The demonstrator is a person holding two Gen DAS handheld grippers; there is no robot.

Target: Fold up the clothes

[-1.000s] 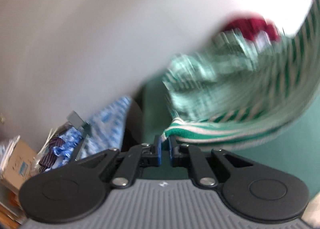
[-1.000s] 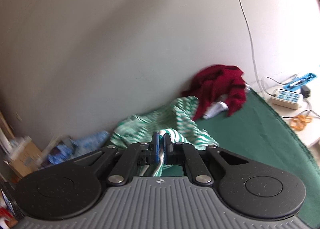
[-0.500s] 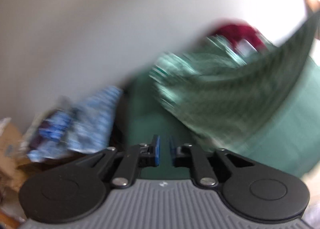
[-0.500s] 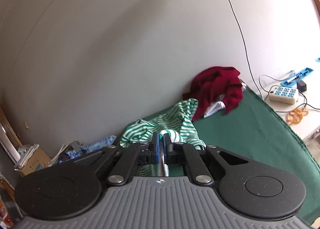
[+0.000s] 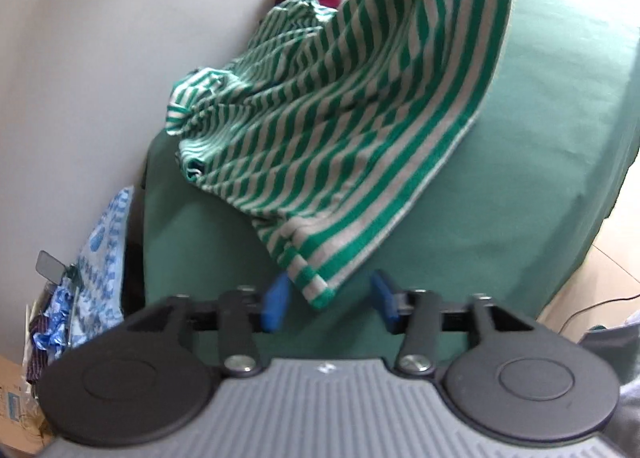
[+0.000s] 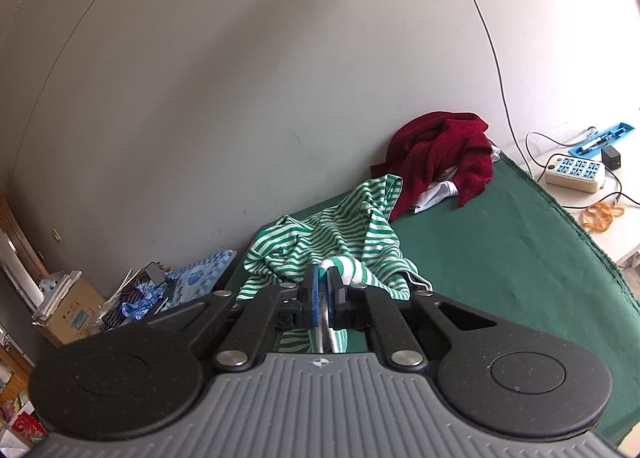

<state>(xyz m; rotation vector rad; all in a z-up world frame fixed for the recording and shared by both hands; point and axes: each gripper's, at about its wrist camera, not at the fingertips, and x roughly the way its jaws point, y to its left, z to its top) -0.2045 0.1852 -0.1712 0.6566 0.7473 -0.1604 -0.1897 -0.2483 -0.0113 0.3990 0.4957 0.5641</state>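
While the left gripper (image 5: pixel 329 300) has its jaws opening, a corner of the green-and-white striped garment (image 5: pixel 340 129) dangles right between the blue pads (image 5: pixel 276 302), and neither pad presses on it. That corner shows a neat banded hem, green at the very tip, with the stripes running in long diagonals up the cloth. Up it goes, a broad sheet of fabric stretched from the loose corner toward the top of the left wrist view, hanging clear above the green tabletop (image 5: pixel 540 117). Further back the rest of it lies bunched in soft folds against the pale wall (image 5: pixel 100 57), the stripes crumpled into zigzags.

Over on the right wrist view, the right gripper (image 6: pixel 323 294) is pinched tight on a fold of that same striped garment (image 6: pixel 340 234), white-and-green cloth squeezed between the pads and trailing down behind them. Beyond it the heap sits on the table's far side, and just beside it a dark red sweater (image 6: pixel 440 153) lies rumpled at the wall.
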